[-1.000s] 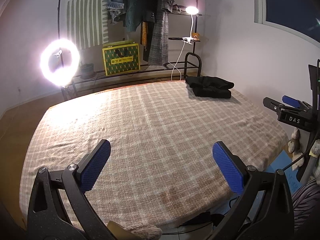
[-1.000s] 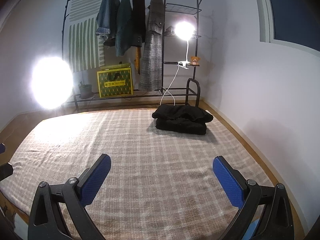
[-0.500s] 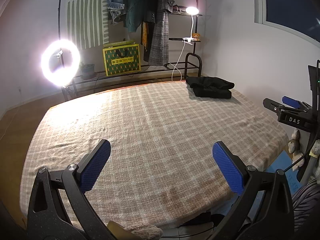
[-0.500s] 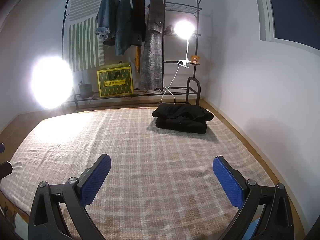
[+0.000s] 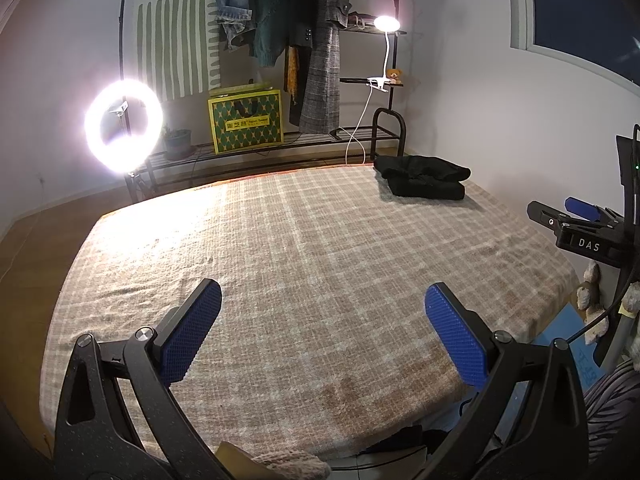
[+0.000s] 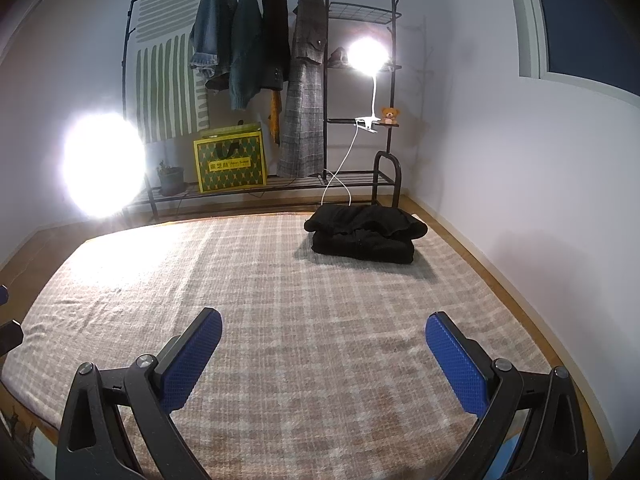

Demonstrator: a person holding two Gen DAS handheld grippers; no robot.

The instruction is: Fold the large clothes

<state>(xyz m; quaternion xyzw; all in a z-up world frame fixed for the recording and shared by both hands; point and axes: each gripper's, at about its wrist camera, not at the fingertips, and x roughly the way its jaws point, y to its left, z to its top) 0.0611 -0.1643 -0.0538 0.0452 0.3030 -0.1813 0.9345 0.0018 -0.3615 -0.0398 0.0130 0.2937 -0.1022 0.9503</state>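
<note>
A folded black garment (image 5: 423,176) lies at the far right corner of the plaid-covered bed (image 5: 304,248); it also shows in the right wrist view (image 6: 362,235). My left gripper (image 5: 320,328) is open and empty above the bed's near edge. My right gripper (image 6: 322,352) is open and empty over the near right part of the bed (image 6: 280,300). The right gripper also shows at the right edge of the left wrist view (image 5: 576,220). Both are far from the garment.
A black clothes rack (image 6: 304,80) with several hanging coats stands behind the bed. A yellow-green box (image 6: 230,162) and a plant pot (image 6: 171,179) sit on its low shelf. A ring light (image 5: 123,127) glows at left, a clip lamp (image 6: 368,56) at right. A wall runs along the right.
Both views have shifted slightly; the bed and rack sit a little lower in the frames. The grippers stay open and the garment has not moved.
</note>
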